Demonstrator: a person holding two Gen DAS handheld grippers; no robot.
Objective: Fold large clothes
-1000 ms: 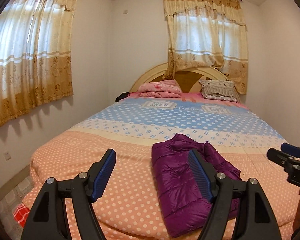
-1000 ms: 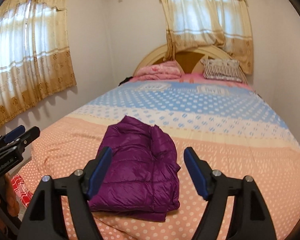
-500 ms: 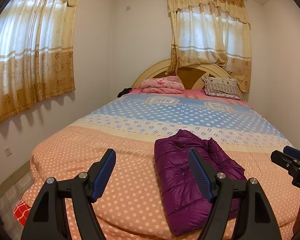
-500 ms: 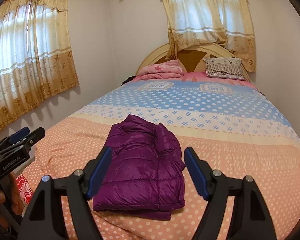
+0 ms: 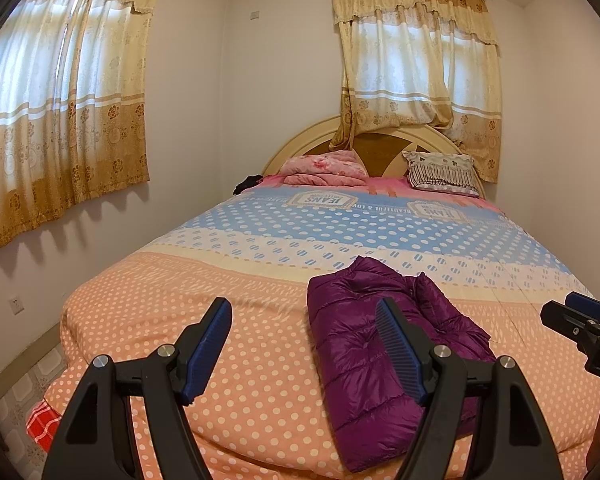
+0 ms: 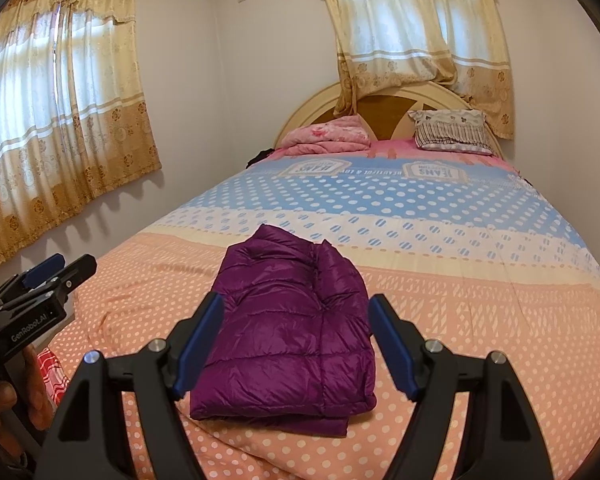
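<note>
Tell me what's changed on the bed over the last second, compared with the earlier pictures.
Both grippers, left and right, have drawn back a little from the bed and tilted slightly down, fingers open and empty throughout. The folded purple jacket lies where it was, untouched.

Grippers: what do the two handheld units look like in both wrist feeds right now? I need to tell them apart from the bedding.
Both are matte black plastic. The left gripper and right gripper each have two angled arms with silver round bolts and ribbed blue pads. Seen from the right wrist, the left unit's body bears white "GenRobot.AI" lettering. No cables show.
</note>
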